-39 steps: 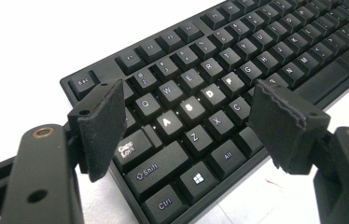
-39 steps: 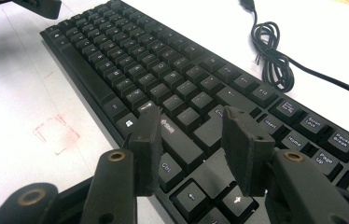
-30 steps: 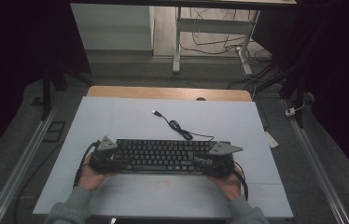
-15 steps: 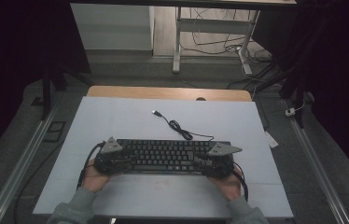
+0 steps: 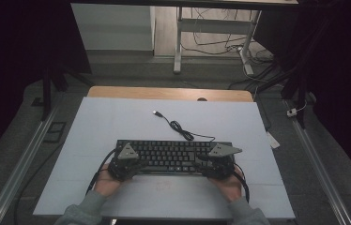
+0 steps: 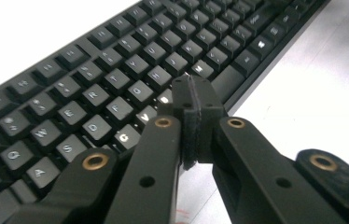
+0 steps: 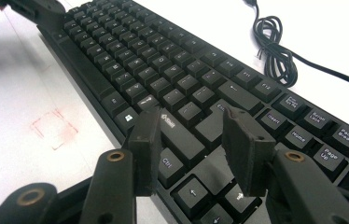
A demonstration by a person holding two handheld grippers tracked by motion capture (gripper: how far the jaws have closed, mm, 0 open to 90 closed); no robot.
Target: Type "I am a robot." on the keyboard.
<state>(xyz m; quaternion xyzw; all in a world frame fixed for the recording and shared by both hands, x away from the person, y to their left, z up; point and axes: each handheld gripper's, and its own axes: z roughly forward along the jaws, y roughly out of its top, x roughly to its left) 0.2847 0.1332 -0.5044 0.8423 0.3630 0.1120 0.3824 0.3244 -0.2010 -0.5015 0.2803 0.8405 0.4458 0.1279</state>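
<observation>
Both left gripper (image 6: 196, 100) fingers (image 6: 189, 112) newly closed, empty.

Grey sleeves (image 5: 87, 208); black fingers (image 6: 161, 154) with brass rivets, grey triangular top plates.

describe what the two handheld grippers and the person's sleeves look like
The left gripper and right gripper are black, each topped by a grey three-cornered plate, with a black cable looping back beside the hand. In the gripper views, each has two flat black linkage arms with brass-coloured pivot rivets and blocky black pads with a rough face. The person's sleeves are grey, with ribbed cuffs.
</observation>
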